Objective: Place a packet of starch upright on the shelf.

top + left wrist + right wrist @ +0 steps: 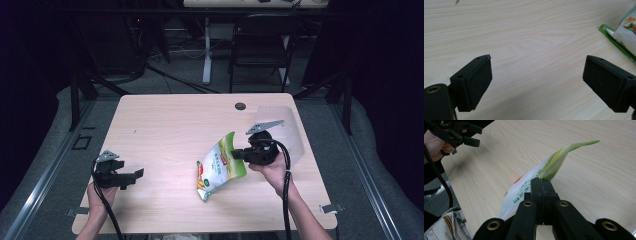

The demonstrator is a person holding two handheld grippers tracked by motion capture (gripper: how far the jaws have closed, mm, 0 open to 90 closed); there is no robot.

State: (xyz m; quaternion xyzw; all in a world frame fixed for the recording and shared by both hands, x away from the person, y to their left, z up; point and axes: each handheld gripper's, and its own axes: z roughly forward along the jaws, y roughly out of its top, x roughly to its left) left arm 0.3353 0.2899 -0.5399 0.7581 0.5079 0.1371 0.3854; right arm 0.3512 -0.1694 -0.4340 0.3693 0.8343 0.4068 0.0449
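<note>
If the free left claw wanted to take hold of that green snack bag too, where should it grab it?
Probably the flat sealed bottom edge of the snack bag, at the corner touching the table. The right claw already pinches the top edge, lifting that end, so the bag slopes down toward the left claw. Coming in low from the left, its open jaws could close across that thin flat seam rather than the puffy middle.

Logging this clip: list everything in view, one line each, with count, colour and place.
snack bag: 1, green and white, right of table centre, one edge pinched and lifted
clear plastic sheet: 1, transparent, far right of table
table: 1, light wood
round cap: 1, dark, in the far edge of the table
chair: 1, black, beyond the table
left gripper: 1, black, near left, jaws apart
right gripper: 1, black, jaws closed on the bag
hands: 2, holding the grippers
</note>
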